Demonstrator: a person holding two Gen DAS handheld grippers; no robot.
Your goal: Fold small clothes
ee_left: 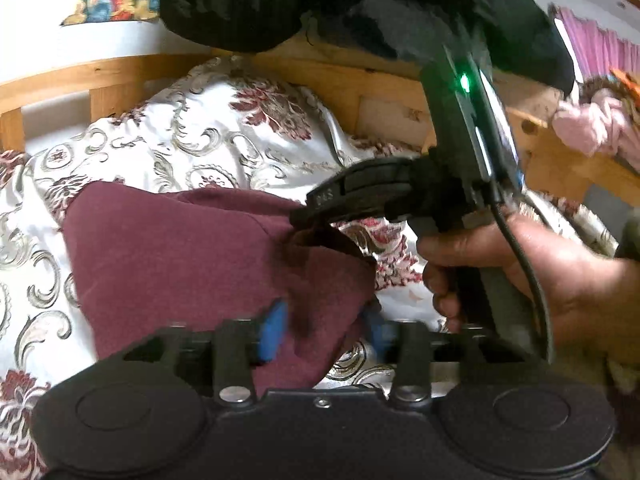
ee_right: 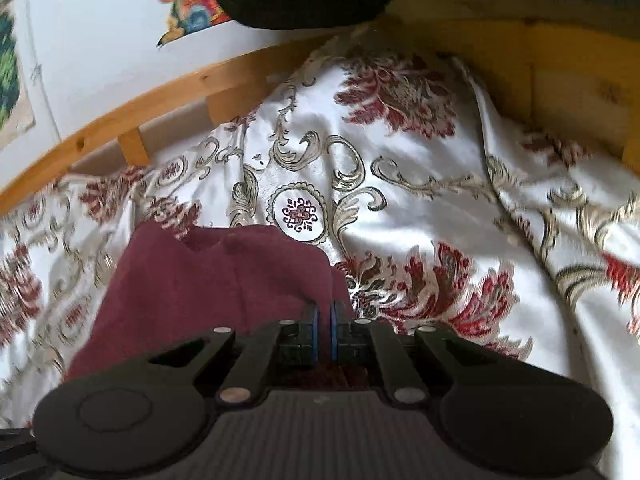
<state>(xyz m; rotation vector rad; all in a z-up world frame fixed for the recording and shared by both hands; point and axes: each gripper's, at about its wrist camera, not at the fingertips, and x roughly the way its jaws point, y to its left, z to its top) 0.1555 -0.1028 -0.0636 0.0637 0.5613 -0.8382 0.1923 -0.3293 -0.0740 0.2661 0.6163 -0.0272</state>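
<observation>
A maroon garment (ee_left: pixel 180 260) lies on a white bedspread with a red and gold floral pattern (ee_left: pixel 208 136). My left gripper (ee_left: pixel 326 332) is open, its blue pads (ee_left: pixel 274 332) wide apart, and the garment's near corner lies loosely between them. In the left wrist view my right gripper (ee_left: pixel 298 220) comes in from the right, held by a hand (ee_left: pixel 520 264), and pinches the garment's right edge, lifting a fold. In the right wrist view the garment (ee_right: pixel 192 280) sits at lower left, and the right gripper (ee_right: pixel 325 328) is shut on its edge with only a thin gap between the pads.
A wooden bed frame (ee_left: pixel 80 76) rails the far side, in front of a white wall with a colourful picture (ee_right: pixel 192 12). Dark fabric (ee_left: pixel 240 0) hangs over the top of the view. A pink cloth (ee_left: pixel 592 128) lies at the far right. Bedspread (ee_right: pixel 420 184) stretches right of the garment.
</observation>
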